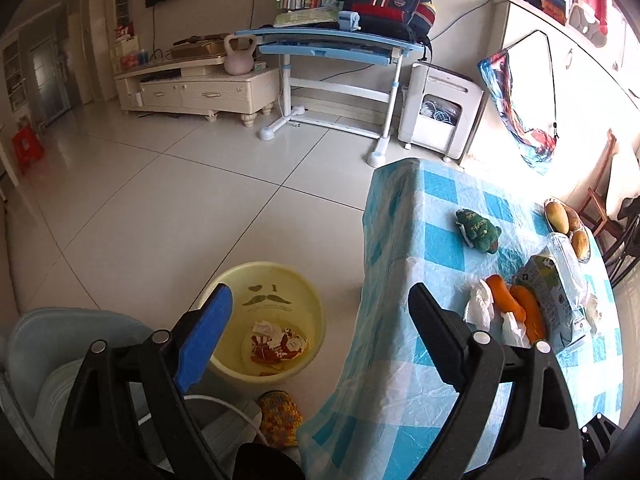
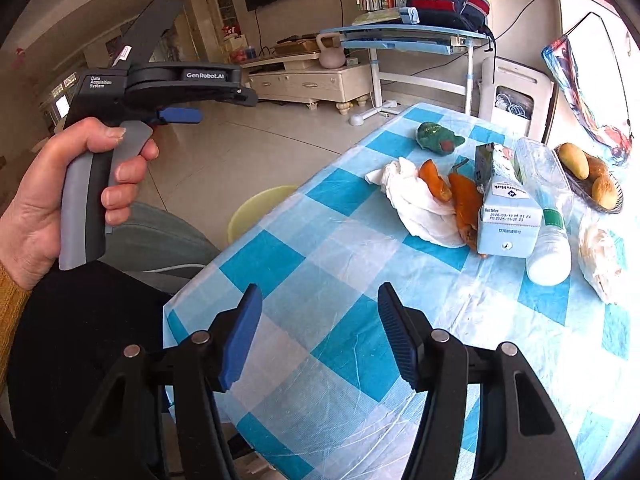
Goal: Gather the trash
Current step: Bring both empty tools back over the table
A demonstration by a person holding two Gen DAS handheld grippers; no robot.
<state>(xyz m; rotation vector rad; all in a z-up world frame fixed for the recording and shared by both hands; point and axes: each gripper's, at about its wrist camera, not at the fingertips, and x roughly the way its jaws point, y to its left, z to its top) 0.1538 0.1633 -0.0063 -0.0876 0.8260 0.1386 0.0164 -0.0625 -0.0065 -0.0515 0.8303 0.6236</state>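
A yellow basin (image 1: 280, 280) stands on the floor left of the table, holding crumpled red and white wrappers (image 1: 276, 344). My left gripper (image 1: 320, 300) hangs open and empty above the basin and the table edge. On the blue checked tablecloth (image 2: 340, 280) lie a crumpled white tissue (image 2: 416, 200), orange peels (image 2: 464, 204), a milk carton (image 2: 508, 208), a clear plastic bottle (image 2: 548, 220) and a crumpled white wrapper (image 2: 600, 256). My right gripper (image 2: 320, 328) is open over the near part of the table, nothing between its fingers. A hand (image 2: 60, 200) holds the left gripper's handle.
A green plush toy (image 2: 436, 136) and a bowl of fruit (image 2: 592, 180) sit at the table's far side. A grey chair (image 1: 60, 360) stands by the basin. A blue desk (image 1: 336, 40), a white appliance (image 1: 440, 112) and a TV cabinet (image 1: 192, 88) line the far wall.
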